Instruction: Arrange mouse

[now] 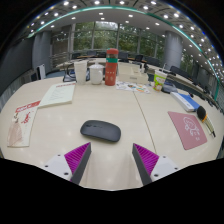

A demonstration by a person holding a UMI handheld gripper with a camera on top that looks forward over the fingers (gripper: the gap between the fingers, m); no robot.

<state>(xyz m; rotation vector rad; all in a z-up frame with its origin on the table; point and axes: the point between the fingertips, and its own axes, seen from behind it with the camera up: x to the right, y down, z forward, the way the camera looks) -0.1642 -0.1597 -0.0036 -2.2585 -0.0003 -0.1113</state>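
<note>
Dark grey mouse (pixel 100 131) is lying flat on the pale desk (pixel 120 110), just ahead of the gripper (pixel 112 158) and slightly toward its left finger, not touching either one. Gripper is hovering wide open, holding nothing, magenta pads (pixel 77 155) showing on both fingers. Pink sheet (pixel 187 128) is sitting off to the right of the mouse, well apart. Papers (pixel 58 94) and a red-printed leaflet (pixel 24 120) are lying to the left. Red and green bottle (pixel 111 68) is standing upright at the far side of the desk, among other clutter too small to tell.
</note>
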